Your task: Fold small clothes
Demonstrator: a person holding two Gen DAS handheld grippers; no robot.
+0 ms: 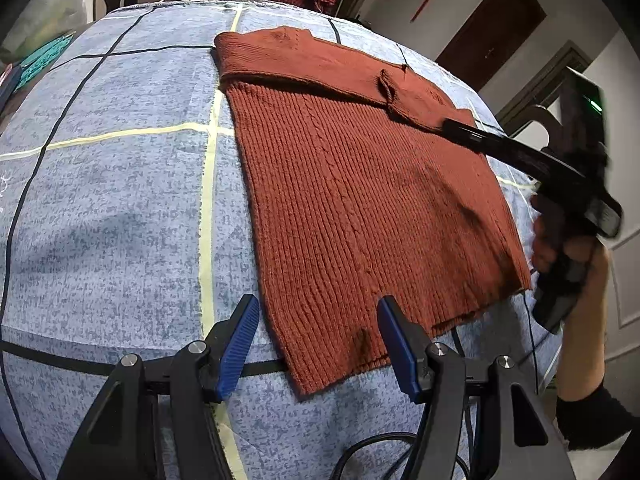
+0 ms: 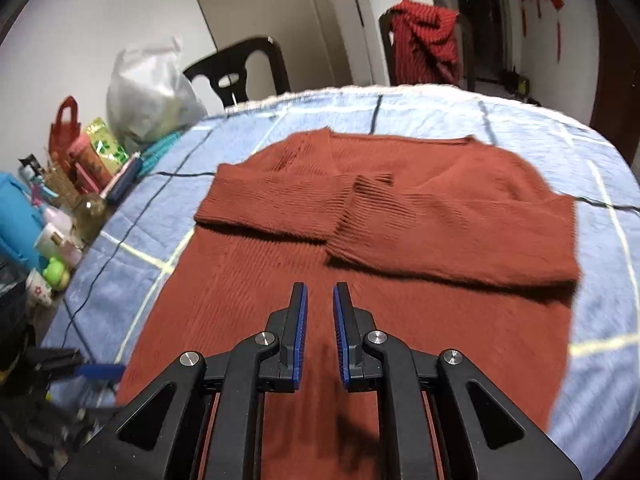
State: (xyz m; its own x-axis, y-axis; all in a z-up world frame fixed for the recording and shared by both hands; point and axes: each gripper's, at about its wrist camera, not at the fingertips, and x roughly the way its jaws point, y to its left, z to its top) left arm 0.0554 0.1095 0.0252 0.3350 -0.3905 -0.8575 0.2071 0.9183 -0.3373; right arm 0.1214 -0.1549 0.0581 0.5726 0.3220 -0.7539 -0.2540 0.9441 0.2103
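Note:
A rust-brown knitted sweater [image 1: 360, 184] lies flat on the blue checked tablecloth [image 1: 120, 200], both sleeves folded across its chest [image 2: 360, 216]. My left gripper [image 1: 318, 312] is open and empty, its fingers astride the sweater's near hem corner, just above the cloth. My right gripper [image 2: 320, 300] hovers over the sweater's lower body with its jaws a narrow gap apart and nothing between them. In the left wrist view the right gripper [image 1: 464, 128] reaches over the sweater's right side near a sleeve. The left gripper's blue tip [image 2: 100, 370] shows at the sweater's left hem.
Bottles, boxes, a red bag and a white plastic bag [image 2: 148, 92] crowd the table's left edge. A dark chair [image 2: 240, 68] and a chair draped with a red garment [image 2: 428, 40] stand behind the table. A thin black cable [image 2: 104, 264] runs across the cloth.

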